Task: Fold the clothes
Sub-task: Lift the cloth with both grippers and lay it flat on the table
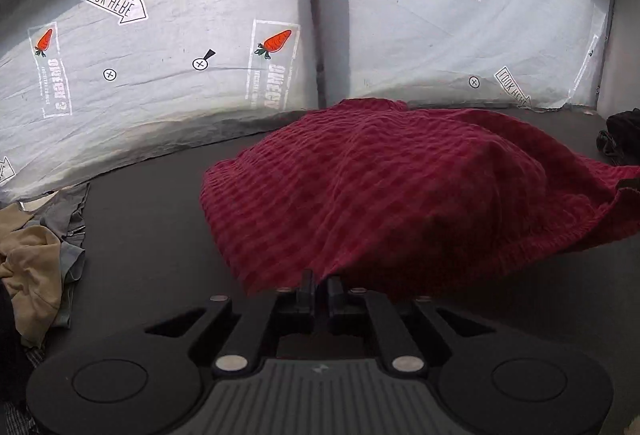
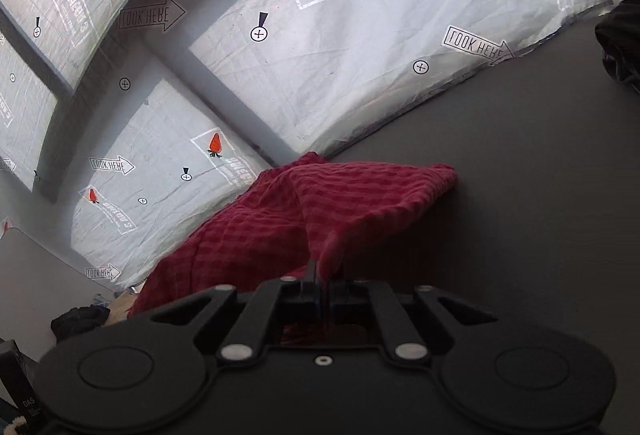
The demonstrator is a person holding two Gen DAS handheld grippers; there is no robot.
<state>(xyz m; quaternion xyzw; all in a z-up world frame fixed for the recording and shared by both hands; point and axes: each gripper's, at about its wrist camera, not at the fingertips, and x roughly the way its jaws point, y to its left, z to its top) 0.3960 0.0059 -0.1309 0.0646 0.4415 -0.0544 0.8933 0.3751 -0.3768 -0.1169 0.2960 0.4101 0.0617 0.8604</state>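
Cloth is what both your tools have: the red waffle-knit garment hangs ahead of and between them, its far part resting on the dark bench near the printed white sheet. Your left hand-held gripper is pressed together on a near edge; your right hand-held gripper pinches another. The garment's long axis seems to run from one grip to the other, so neither hand is nearer.

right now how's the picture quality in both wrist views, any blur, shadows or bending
Left wrist view: strong fisheye bending, dark corners, red garment slightly soft at its right edge. Right wrist view: tilted and equally bent, the red garment shadowed near the right gripper.
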